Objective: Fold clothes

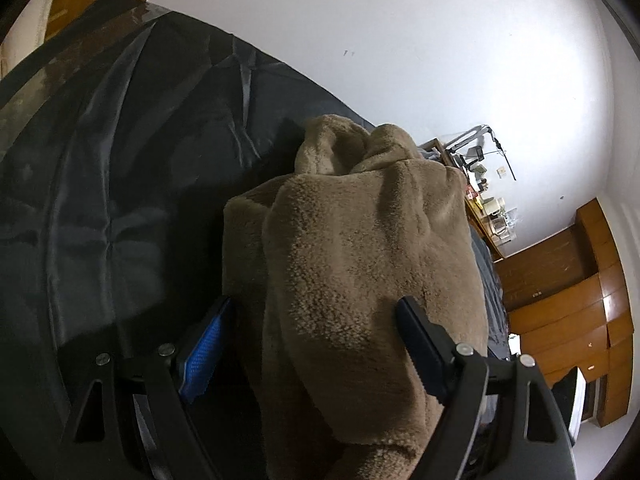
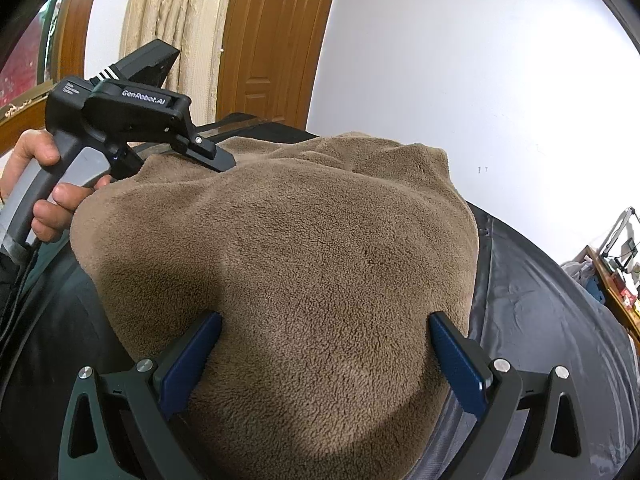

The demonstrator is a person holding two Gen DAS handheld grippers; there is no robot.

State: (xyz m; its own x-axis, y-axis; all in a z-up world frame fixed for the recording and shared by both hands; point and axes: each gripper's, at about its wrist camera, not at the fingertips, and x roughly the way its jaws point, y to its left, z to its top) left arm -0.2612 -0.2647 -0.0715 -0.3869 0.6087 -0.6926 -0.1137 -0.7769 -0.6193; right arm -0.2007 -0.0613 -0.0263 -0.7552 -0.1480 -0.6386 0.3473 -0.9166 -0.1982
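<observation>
A brown fleece garment (image 1: 360, 264) lies bunched on a dark sheet (image 1: 120, 184). My left gripper (image 1: 316, 308) is open, its jaws wide apart, with a thick fold of the fleece draped between the fingers (image 1: 420, 344). My right gripper (image 2: 326, 322) is open too, jaws wide apart around the broad near edge of the same garment (image 2: 304, 248). In the right wrist view the left gripper (image 2: 216, 162) shows at the garment's far left edge, held by a hand (image 2: 44, 196), its fingertips hidden by the fleece.
The dark sheet (image 2: 552, 320) covers the whole work surface. A white wall stands behind. A wooden door (image 2: 276, 40) and a beige curtain (image 2: 172, 12) are at the back. Wooden cabinets (image 1: 572, 300) and a cluttered shelf (image 1: 488, 204) stand to the right.
</observation>
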